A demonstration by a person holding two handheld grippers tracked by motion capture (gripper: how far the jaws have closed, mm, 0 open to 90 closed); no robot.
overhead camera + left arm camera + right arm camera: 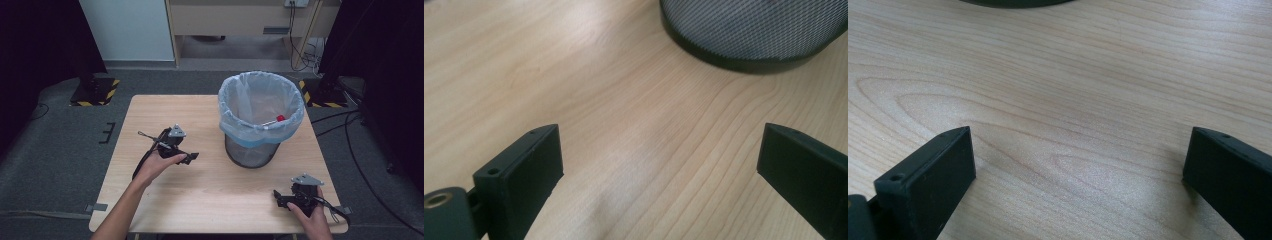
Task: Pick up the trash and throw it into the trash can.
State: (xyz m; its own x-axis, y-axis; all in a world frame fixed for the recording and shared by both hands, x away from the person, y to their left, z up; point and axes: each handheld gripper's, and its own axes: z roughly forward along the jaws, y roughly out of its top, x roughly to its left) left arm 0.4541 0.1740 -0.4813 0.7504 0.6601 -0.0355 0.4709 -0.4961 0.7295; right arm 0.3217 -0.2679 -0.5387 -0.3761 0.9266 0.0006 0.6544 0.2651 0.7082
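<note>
High view: my left hand-held gripper point(189, 158) sits nearer the bin point(261, 117), which stands to its right; both hand-held grippers gape wide, empty, right hand-held gripper point(280, 198) farther.

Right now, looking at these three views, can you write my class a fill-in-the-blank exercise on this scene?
1. The mesh waste bin is lined with a pale ____ bag.
2. Both hand-held grippers, left and right, have jaws standing ____.
3. Inside the bin lies an item with a ____ end.

Missing words: blue; open; red
</note>
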